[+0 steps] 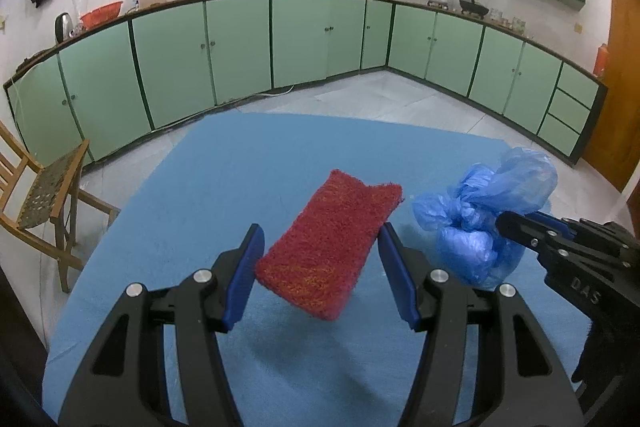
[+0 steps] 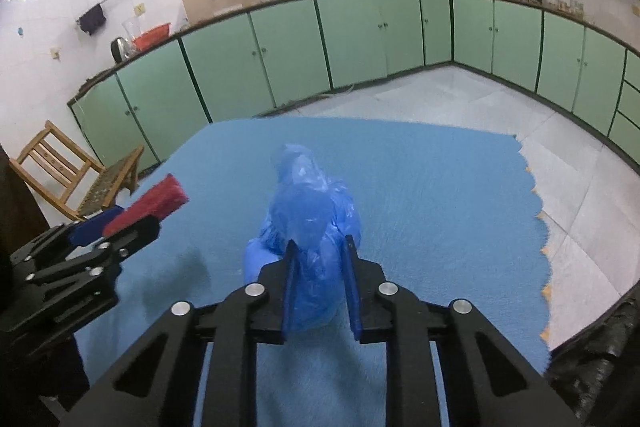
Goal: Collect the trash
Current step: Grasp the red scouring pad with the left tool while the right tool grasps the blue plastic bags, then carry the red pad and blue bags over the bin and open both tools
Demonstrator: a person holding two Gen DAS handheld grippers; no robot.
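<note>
Your left gripper (image 1: 320, 235) hides the sponge's (image 1: 328, 247) near edges behind its pads, so contact can't be confirmed; the right gripper (image 2: 320, 247) covers the bag's (image 2: 308, 227) lower part; chair (image 1: 36, 195) cut by the frame edge; counter items too small to identify.

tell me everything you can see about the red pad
The red pad is a flat, rectangular, fuzzy scouring-type pad with faint orange flecks and one notched far edge. It is held between the left tongs, lifted and tilted above the blue cloth, casting a shadow below. The crumpled blue plastic bag sits beside it, apart.
</note>
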